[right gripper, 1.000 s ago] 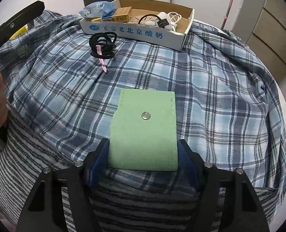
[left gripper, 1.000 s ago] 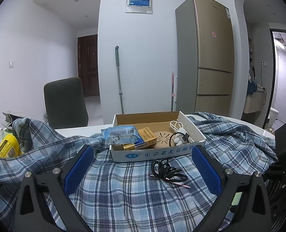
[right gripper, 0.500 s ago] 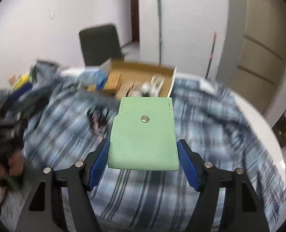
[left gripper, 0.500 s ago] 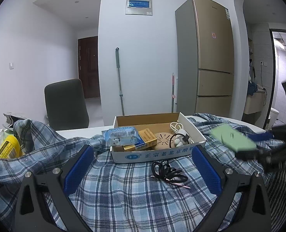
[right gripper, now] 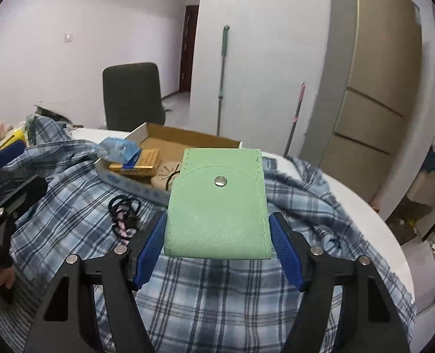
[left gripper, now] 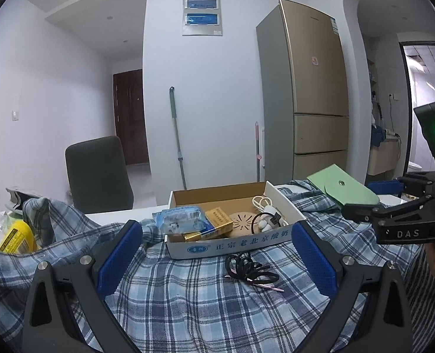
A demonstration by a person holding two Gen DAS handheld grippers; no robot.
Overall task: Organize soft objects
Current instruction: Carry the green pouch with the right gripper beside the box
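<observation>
My right gripper point(right gripper: 217, 244) is shut on a flat green pouch point(right gripper: 217, 203) with a metal snap and holds it in the air above the plaid shirt point(right gripper: 246, 303). In the left wrist view the pouch point(left gripper: 342, 188) hangs at the right, just right of the open cardboard box point(left gripper: 232, 242). The box holds a blue packet point(left gripper: 180, 220), a gold pack point(left gripper: 220, 223) and white cables point(left gripper: 266, 206). Black hair ties point(left gripper: 246, 267) lie on the shirt in front of the box. My left gripper point(left gripper: 216, 259) is open and empty, low over the shirt.
A yellow packet point(left gripper: 14, 236) and bags lie at the table's left. A dark chair point(left gripper: 98, 173) stands behind the table. A mop point(left gripper: 177, 135) and a fridge point(left gripper: 308, 88) stand by the back wall. The white table edge point(right gripper: 364, 214) shows at the right.
My right gripper lifted the green pouch off the shirt and carried it up and forward to the box's right side. My left gripper stayed still.
</observation>
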